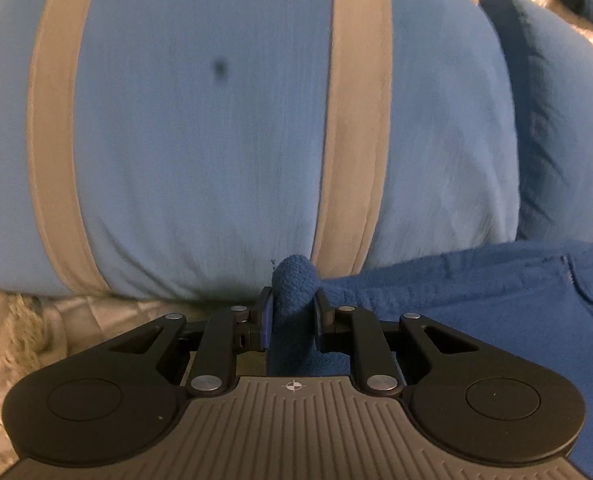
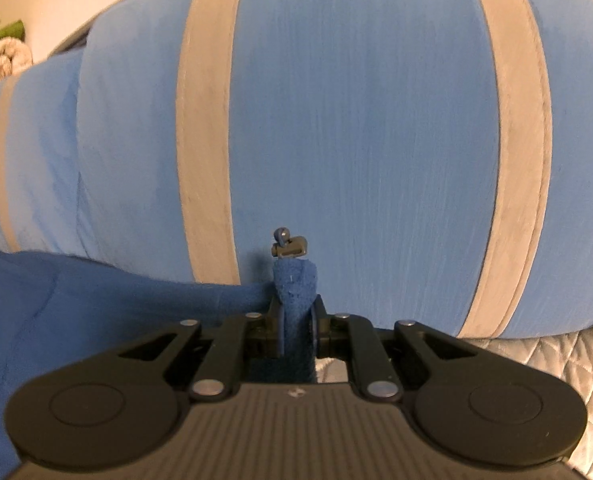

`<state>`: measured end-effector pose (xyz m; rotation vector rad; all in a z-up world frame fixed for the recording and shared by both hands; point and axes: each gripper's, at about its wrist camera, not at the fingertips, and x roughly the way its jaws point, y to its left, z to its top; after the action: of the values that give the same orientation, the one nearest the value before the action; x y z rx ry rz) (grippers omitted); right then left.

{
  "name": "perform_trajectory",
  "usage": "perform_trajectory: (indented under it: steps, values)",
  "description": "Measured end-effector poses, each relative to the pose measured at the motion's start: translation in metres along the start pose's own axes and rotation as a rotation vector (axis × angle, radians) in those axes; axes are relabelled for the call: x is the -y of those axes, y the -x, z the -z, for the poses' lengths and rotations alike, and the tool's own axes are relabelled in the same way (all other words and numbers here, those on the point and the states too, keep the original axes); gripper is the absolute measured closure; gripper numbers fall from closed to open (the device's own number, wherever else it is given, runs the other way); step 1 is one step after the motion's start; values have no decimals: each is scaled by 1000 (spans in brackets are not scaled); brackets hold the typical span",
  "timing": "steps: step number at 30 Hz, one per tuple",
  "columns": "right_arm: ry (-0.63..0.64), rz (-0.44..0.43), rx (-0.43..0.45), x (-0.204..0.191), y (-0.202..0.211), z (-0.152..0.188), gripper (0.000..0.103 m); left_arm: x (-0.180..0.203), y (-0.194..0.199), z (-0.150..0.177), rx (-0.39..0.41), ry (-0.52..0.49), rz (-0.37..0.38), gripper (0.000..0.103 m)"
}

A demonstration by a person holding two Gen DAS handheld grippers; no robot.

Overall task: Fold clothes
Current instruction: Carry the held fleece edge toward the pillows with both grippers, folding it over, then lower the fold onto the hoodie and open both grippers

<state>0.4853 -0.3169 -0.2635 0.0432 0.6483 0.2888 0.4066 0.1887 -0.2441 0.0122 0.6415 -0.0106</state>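
Dark blue fleece, a garment point(image 1: 476, 304), stretches across the bed between your two grips, before a striped pillow point(image 1: 200, 140). Left gripper point(image 1: 294, 304) pinches one bunched corner, right gripper point(image 2: 298, 312) the zipper point(image 2: 288, 246) corner; both level, pointing forward. Keep tension even and corners aligned.

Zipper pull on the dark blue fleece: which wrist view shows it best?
The right wrist view. The zipper pull sticks up just past the right gripper, which is shut on the dark blue fleece. The left wrist view shows only fleece bunched in the left gripper, no pull visible.
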Motion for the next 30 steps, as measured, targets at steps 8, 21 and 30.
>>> perform_trajectory:
  steps: [8, 21, 30]
  values:
    - [27, 34, -51, -6, -20, 13, 88, -9, -8, 9, -28, 66, 36, 77]
    - [52, 69, -17, -49, 22, 3, 0, -13, 45, -13, -43, 151, 38, 24]
    - [59, 24, -99, -115, 33, 34, 0, 42, 46, 3, -215, 304, 84, 24]
